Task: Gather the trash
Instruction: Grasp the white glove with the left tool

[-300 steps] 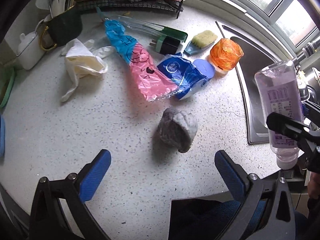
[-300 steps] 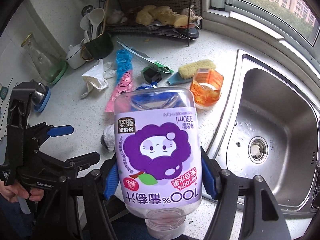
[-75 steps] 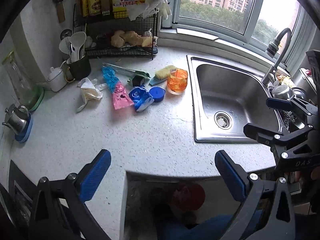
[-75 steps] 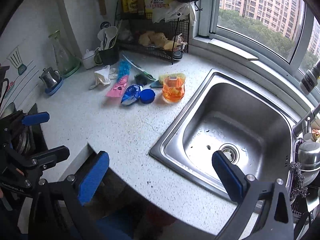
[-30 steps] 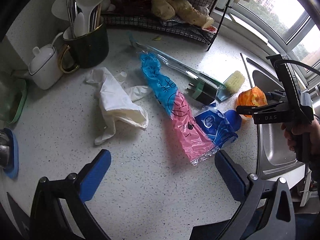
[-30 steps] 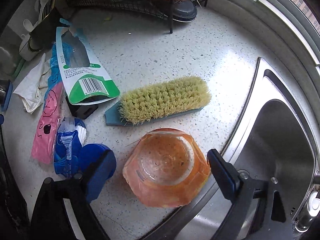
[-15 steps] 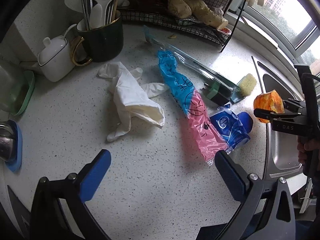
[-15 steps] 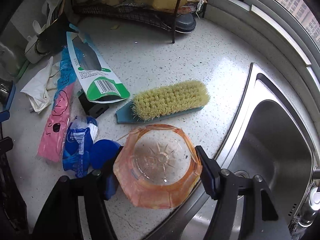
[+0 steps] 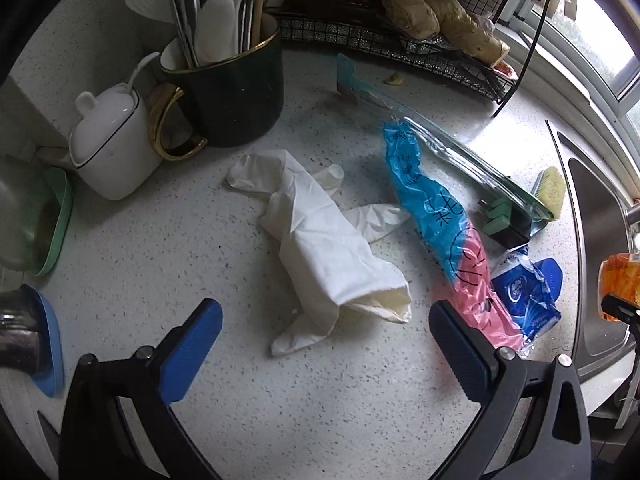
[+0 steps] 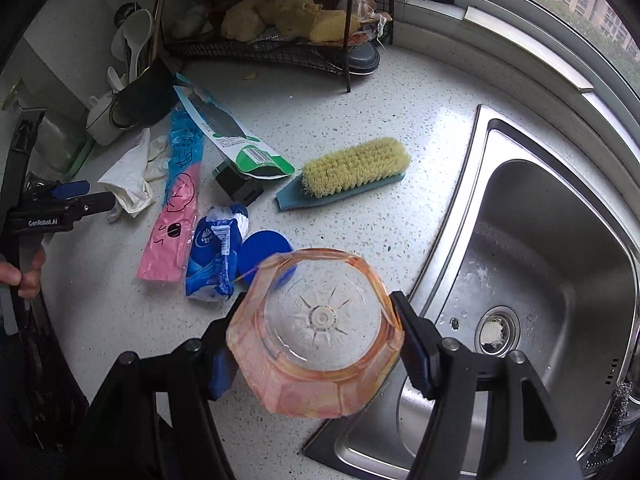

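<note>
My right gripper (image 10: 316, 350) is shut on an orange plastic cup (image 10: 316, 332) and holds it above the counter edge by the sink; the same orange cup (image 9: 620, 284) shows at the right edge of the left wrist view. My left gripper (image 9: 324, 340) stands open just above a crumpled white glove (image 9: 324, 252), its pads on either side of the glove's near end. To the glove's right lie a blue-and-pink plastic bag (image 9: 440, 220), a blue wrapper (image 9: 520, 296) and a blue lid (image 10: 264, 248). A green-and-clear package (image 10: 236, 140) rests across a black block (image 10: 238, 188).
A yellow scrub brush (image 10: 352, 172) lies near the steel sink (image 10: 560, 264). A dark mug of utensils (image 9: 228, 92), a white pot (image 9: 108, 140) and a wire rack (image 9: 400, 36) line the back. A hand (image 10: 22, 276) holds the left gripper's handle.
The right gripper closed on the orange cup and lifted it off the counter. The left gripper moved in over the white glove, which now lies between its open fingers.
</note>
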### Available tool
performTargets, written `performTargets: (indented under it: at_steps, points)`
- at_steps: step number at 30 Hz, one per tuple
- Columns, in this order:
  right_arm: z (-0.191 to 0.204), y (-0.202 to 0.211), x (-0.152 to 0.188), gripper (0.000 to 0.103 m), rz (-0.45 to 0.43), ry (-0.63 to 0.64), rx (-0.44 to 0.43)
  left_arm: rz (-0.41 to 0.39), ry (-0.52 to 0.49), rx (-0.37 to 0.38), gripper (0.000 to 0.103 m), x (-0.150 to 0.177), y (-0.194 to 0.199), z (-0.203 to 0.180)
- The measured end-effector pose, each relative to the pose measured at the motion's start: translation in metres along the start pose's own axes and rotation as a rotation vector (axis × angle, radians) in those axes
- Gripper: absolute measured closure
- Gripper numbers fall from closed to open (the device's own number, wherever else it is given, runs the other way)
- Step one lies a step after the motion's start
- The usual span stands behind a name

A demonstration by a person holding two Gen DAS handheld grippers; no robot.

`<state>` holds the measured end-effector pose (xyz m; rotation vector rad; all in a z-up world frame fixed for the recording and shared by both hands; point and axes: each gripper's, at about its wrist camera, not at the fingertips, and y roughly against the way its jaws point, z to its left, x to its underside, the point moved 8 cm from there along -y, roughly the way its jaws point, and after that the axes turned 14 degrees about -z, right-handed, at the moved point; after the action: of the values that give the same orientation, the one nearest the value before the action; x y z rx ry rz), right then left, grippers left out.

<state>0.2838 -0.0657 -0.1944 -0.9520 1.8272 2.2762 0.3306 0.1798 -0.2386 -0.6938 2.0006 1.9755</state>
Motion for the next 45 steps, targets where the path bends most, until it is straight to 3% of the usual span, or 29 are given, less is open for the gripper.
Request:
performTargets:
  at_steps: [6,13,15,25,26,30,33,37,45]
  points:
    - [-0.006,-0.001,0.014,0.038,0.018,0.058,0.08,0.008,-0.125,-0.037,0.007,-0.009,-0.028,-0.001]
    - [-0.007,-0.006,0.02,0.038,0.037,-0.004,0.053,0.034,-0.129,0.01,0.011,-0.017,-0.051,0.0]
    - [-0.007,-0.007,0.02,0.038,0.039,-0.017,0.047,0.046,-0.137,0.021,0.018,-0.018,-0.056,0.0]
    - [-0.004,-0.008,0.021,0.038,0.047,-0.034,0.036,0.035,-0.169,0.058,0.028,-0.033,-0.07,-0.008]
    - [-0.002,-0.008,0.021,0.038,0.048,-0.027,0.032,0.034,-0.17,0.058,0.033,-0.035,-0.07,-0.008]
    - [0.005,-0.008,0.022,0.038,0.048,-0.017,0.015,0.037,-0.169,0.091,0.073,-0.041,-0.066,-0.021]
    - [0.008,-0.008,0.022,0.038,0.045,-0.019,0.007,0.041,-0.153,0.114,0.089,-0.04,-0.066,-0.027]
    - [0.011,-0.002,0.021,0.038,0.029,-0.02,0.006,0.04,-0.111,0.123,0.093,-0.033,-0.059,-0.027]
    - [0.015,0.015,0.025,0.038,0.002,-0.014,-0.007,0.034,-0.104,0.139,0.095,0.014,-0.007,-0.053]
